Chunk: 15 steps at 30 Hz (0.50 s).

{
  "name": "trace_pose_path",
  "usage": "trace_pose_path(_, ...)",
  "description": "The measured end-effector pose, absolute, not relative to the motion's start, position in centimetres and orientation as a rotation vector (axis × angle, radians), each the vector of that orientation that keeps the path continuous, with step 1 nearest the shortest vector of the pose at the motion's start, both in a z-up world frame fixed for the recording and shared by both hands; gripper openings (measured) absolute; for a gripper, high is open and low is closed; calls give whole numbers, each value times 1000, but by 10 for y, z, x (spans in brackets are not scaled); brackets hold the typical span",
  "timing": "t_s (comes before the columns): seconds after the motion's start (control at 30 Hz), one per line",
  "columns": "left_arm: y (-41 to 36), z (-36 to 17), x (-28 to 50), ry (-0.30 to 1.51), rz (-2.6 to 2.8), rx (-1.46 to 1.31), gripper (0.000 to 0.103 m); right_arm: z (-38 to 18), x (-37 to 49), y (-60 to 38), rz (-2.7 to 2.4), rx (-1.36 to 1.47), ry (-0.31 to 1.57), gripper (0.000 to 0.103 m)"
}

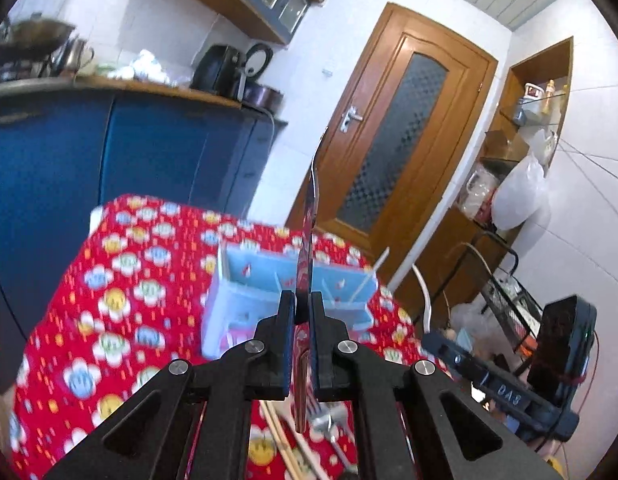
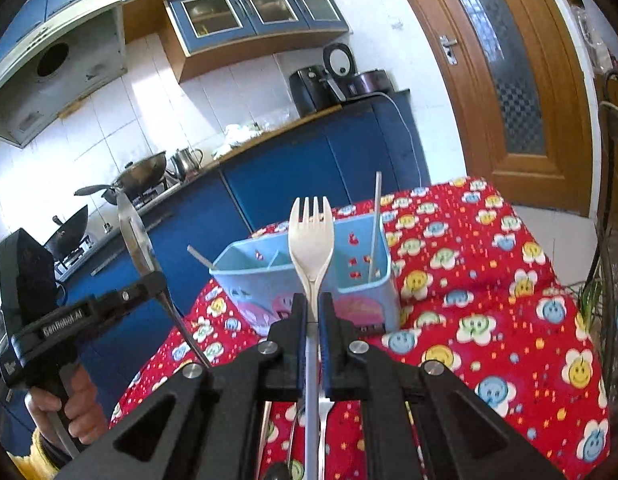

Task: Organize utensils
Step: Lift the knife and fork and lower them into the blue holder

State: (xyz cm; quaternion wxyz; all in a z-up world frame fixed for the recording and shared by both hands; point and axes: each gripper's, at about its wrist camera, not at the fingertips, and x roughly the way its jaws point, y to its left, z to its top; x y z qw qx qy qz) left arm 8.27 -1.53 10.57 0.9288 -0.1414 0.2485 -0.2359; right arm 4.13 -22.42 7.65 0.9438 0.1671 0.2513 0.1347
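Right wrist view, stock in hand: one cream plastic fork, tines up, neck pinched in my right gripper, which is clenched on it; its long axis runs straight ahead along the fingers. Dead ahead and just beyond the tines stands one light-blue utensil caddy, divided into compartments, near the far edge of the red flowered tablecloth. My left gripper shows to the left of the caddy, clenched on one metal knife, blade up. Left wrist view confirms it: knife edge-on between the pads, left gripper closed on it, caddy directly behind, slightly left. Already in the caddy: one thin pale stick at the right end, one leaning over the left rim. Both grippers sit about equally near; I judge each needs to turn its piece end-down over a compartment. Loose utensils under my fingers: blurred, uncounted.
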Motion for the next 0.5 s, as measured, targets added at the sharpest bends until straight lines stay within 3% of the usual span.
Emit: trace_pose_path(0.5, -29, 150, 138, 316, -333, -190, 6, 77, 68, -240, 274, 372, 426, 7)
